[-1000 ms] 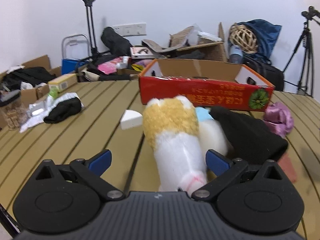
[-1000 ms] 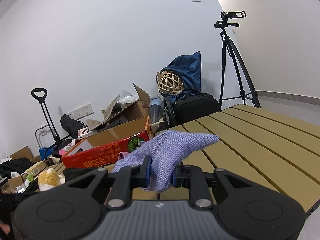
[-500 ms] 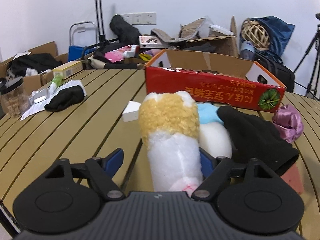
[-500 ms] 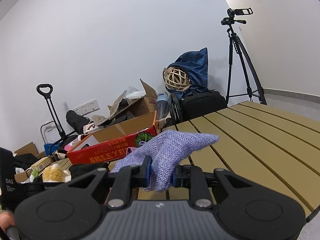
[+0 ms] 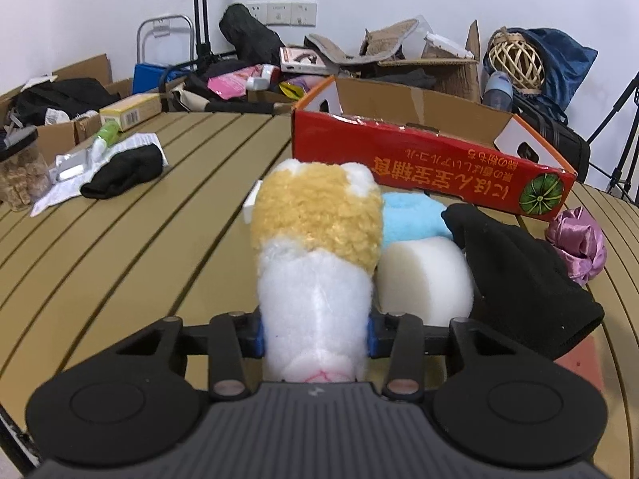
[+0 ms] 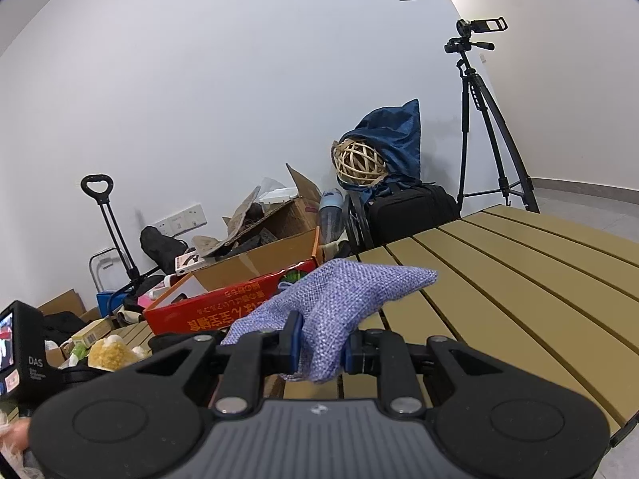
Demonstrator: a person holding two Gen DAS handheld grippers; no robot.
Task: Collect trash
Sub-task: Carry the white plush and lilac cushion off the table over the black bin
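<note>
The left gripper (image 5: 315, 333) is closing on the plush (image 5: 315, 263); squeezing low should be preventing slip. The right gripper (image 6: 319, 345) is clenching the pouch (image 6: 335, 303).

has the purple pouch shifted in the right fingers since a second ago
No. The pouch sits pinched between the right gripper fingers at the same spot and angle as before; only the background, like the red box, slid slightly.

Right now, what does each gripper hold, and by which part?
Left gripper, closing: plush toy, white end. Right gripper: purple pouch, near its middle.
</note>
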